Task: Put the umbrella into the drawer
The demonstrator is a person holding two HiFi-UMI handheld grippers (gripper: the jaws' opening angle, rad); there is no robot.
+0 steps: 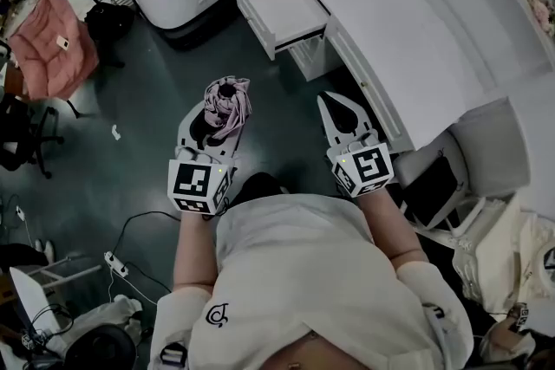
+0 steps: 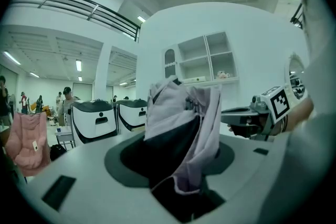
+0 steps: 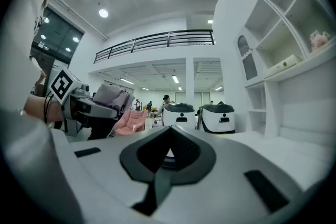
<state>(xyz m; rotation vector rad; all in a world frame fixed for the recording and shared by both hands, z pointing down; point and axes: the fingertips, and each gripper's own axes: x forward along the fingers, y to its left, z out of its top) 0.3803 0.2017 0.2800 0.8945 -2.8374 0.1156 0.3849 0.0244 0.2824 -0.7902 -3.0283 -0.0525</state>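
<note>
Pink cloth bunches loosely round the folded umbrella (image 1: 227,107), which is pinched between the jaws of the left tool (image 1: 211,124) and held in the air above the dark floor (image 1: 165,91), well short of the drawer (image 1: 282,11). The drawer stands pulled out from under the white tabletop (image 1: 416,48), and its inside is bare as far as the head view shows. The right tool (image 1: 345,113) hovers beside the tabletop's edge with its jaws pressed together and nothing between them.

The main risk, as I judge it, is the grip itself. The left gripper view shows the jaws biting on slack folds as much as on anything firm, so the umbrella could slide or sag out on the way across. Hanging cloth could also snag on the drawer's front wall if it comes in low — the bundle would then be dragged from the jaws or left draped over the rim. The drawer looks shallow, so an umbrella set down upright or crosswise might stand proud and stop it closing — laying it flat along the drawer seems safer
</note>
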